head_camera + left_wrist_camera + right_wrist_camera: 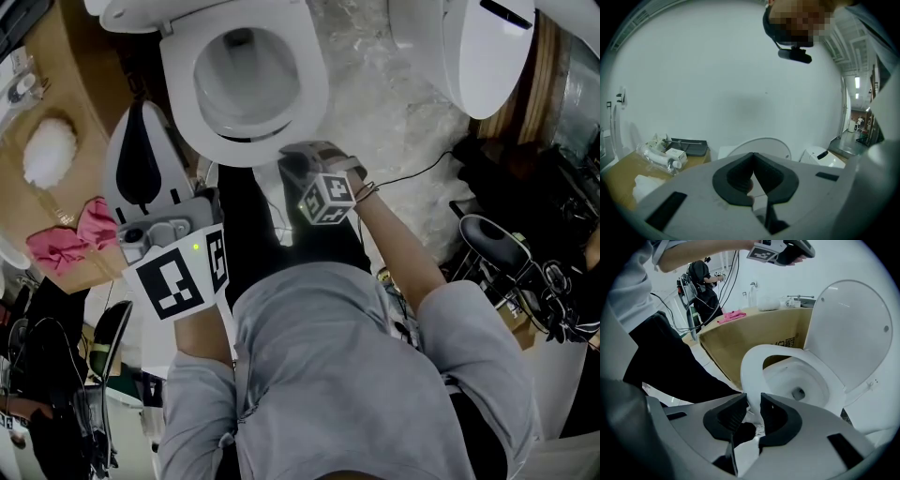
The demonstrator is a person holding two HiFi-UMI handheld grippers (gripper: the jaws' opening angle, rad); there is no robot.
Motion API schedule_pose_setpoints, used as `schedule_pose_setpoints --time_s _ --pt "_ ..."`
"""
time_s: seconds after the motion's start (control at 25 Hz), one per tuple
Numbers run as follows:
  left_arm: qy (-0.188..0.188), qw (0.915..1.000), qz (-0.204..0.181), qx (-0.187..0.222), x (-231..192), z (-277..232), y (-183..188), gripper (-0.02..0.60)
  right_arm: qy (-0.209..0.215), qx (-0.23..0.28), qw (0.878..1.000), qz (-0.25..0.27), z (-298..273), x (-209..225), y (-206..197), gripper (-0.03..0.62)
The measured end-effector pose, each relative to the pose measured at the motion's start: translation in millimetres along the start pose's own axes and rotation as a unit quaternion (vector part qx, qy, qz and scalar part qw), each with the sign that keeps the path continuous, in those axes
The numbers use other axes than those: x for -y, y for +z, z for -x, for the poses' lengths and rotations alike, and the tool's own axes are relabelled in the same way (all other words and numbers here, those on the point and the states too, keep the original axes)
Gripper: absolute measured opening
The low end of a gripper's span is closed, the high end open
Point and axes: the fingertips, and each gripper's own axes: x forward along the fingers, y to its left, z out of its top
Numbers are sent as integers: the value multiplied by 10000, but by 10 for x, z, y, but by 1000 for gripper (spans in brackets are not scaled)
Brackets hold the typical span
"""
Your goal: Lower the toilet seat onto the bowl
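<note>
Fingers (776,416) of the right gripper (753,403) are clamped on the front rim of the toilet seat (752,366), which is held tilted just above the bowl (806,380) ahead of them. Fingers (736,176) of the left gripper (753,155) are pressed together on nothing. Should the smooth rim slip or be released early, the seat could be slammed onto the bowl. Print on the cardboard box (740,333) beyond cannot be read.

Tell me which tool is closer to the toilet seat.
Right. The right tool grips the toilet seat at its front rim; the left tool hangs shut off to its left, apart.
</note>
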Motion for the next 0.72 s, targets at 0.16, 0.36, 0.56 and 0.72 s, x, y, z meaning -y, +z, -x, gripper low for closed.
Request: schedule_pose_setpoints --time_s 0.16,0.36,0.56,0.72 --pt "11 10000 -5 -36 -22 -12 -43 0 70 -114 9999 -78 -121 -22 -83 80" --pt "3 10000 5 -37 -28 13 -92 0 73 -278 9991 -308 -300 -85 -217 70" --pt "-6 10000 -16 -41 -52 23 -117 0 -284 -353 9972 -590 -306 6 -318 -2" --pt "9 10000 16 -37 -91 -4 -120 0 -372 -387 9962 -687 -238 125 -379 -2"
